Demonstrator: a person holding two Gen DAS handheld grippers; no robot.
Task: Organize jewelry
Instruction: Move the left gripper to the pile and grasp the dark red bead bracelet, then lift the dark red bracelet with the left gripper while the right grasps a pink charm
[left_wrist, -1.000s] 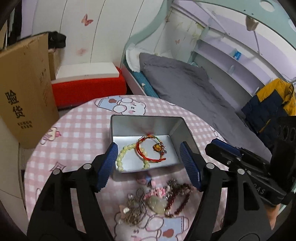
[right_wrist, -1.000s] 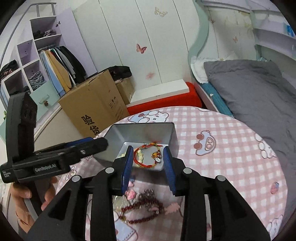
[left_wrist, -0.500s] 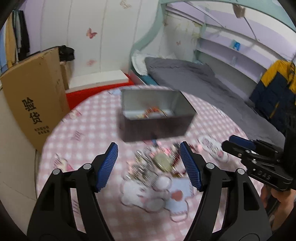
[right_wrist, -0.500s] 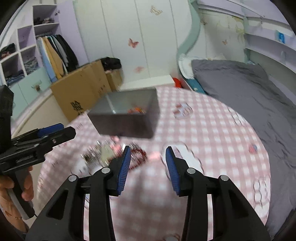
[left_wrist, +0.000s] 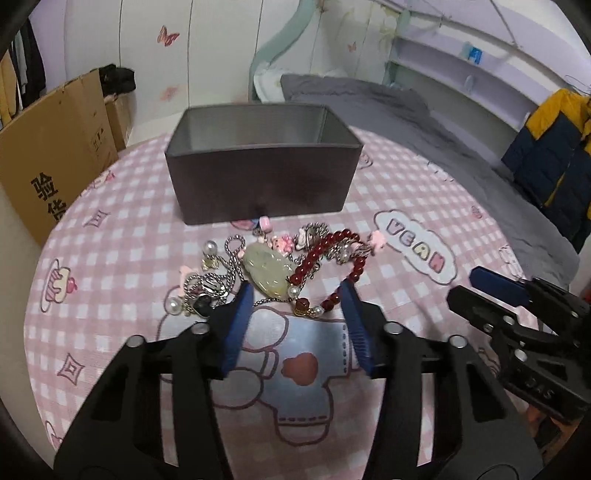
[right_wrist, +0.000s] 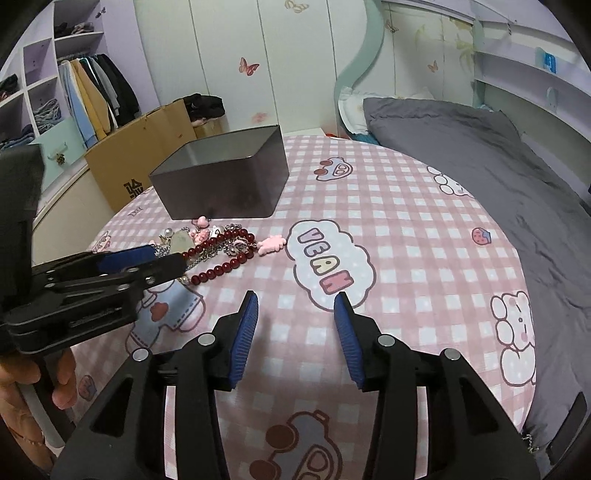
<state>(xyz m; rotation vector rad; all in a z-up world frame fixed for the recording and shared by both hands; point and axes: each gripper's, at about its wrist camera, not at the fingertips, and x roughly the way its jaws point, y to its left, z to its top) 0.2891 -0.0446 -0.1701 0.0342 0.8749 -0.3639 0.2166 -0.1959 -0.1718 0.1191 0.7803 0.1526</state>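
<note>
A grey metal tin (left_wrist: 260, 177) is seen at 12 o'clock on the pink checked tabletop (left_wrist: 122, 266), with a heap of jewelry (left_wrist: 273, 266) lying just in front of it. In the heap a pale jade pendant (left_wrist: 266, 269) sits beside a dark red bead bracelet (left_wrist: 325, 266), tangled with silver chains (left_wrist: 218, 280) and pearls.

The left gripper (left_wrist: 297, 295) is lowered over the near edge of the heap. Its jaws are closing, the pendant's lower end and part of the bracelet lie between them, and the blue pads (left_wrist: 240, 317) are not pressed on anything.

In the right wrist view, the right gripper (right_wrist: 295, 299) is held above bare cloth, well to 4 o'clock of the heap. Its jaws are opening, and nothing is between them. The left gripper (right_wrist: 147, 258) is seen at 9 o'clock, reaching over the jewelry (right_wrist: 218, 247), with the tin (right_wrist: 225, 184) behind at 11 o'clock.
</note>
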